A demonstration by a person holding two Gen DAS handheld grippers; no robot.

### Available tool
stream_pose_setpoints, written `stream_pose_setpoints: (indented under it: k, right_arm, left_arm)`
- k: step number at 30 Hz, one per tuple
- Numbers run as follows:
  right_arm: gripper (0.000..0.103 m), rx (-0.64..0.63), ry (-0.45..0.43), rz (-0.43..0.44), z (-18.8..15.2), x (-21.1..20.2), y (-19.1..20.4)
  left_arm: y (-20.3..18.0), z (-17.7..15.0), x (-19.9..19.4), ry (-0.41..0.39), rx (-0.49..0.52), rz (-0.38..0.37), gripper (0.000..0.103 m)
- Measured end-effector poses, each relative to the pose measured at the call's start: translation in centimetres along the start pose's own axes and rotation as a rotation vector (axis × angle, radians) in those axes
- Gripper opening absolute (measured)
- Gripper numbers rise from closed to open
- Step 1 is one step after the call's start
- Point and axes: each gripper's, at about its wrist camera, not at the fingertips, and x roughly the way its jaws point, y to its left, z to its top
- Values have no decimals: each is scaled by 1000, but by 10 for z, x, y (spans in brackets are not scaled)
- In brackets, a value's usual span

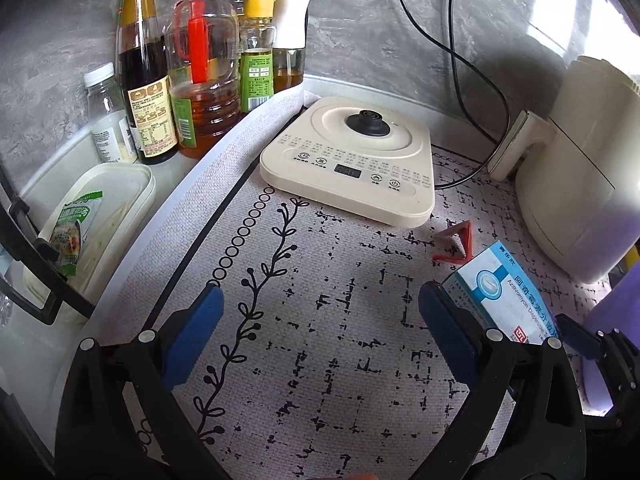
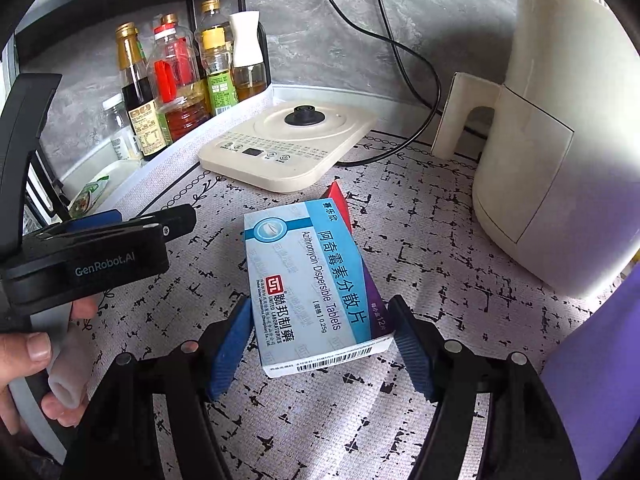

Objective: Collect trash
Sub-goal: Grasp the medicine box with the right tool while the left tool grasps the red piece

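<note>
A white and blue medicine box [image 2: 308,280] is tilted between the blue pads of my right gripper [image 2: 320,344], which is shut on it above the patterned mat. The box also shows in the left wrist view [image 1: 504,296], at the right. A small red triangular scrap [image 1: 456,242] lies on the mat behind the box; in the right wrist view only its red tip [image 2: 338,200] shows. My left gripper [image 1: 320,320] is open and empty over the mat, left of the box. It appears in the right wrist view [image 2: 132,224] at the left.
A cream kettle base [image 1: 352,160] sits at the back of the mat [image 1: 320,360]. A cream air fryer [image 2: 560,140] stands at the right. Oil and sauce bottles [image 1: 200,64] and a plastic container [image 1: 88,228] stand at the left. Black cables [image 1: 472,80] hang along the wall.
</note>
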Motion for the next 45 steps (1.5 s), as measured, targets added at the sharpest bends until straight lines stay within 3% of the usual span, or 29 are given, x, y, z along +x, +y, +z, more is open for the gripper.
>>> stream_pose_setpoints:
  k: [7, 13, 15, 24, 31, 36, 45]
  right_arm:
    - [68, 136, -76, -133, 4, -29, -17]
    - [68, 224, -79, -272, 4, -33, -28]
    - [68, 257, -80, -308, 4, -34, -31]
    - [68, 341, -83, -431, 3, -39, -35]
    - [68, 372, -87, -493, -1, -48, -35]
    - [68, 379, -94, -519, -4, -54, -35]
    - [68, 382, -132, -501, 1, -66, -32]
  left_arm:
    - [-20, 18, 4, -7, 80, -85, 97]
    - [-43, 29, 16, 3, 170, -180, 95]
    - [-52, 30, 22, 9, 205, -211, 90]
    - [-89, 31, 53, 78, 302, -338, 44]
    - [-96, 27, 76, 120, 301, -334, 29]
    - [-99, 26, 80, 122, 296, -335, 6]
    - [-96, 38, 35, 21, 292, -339, 4]
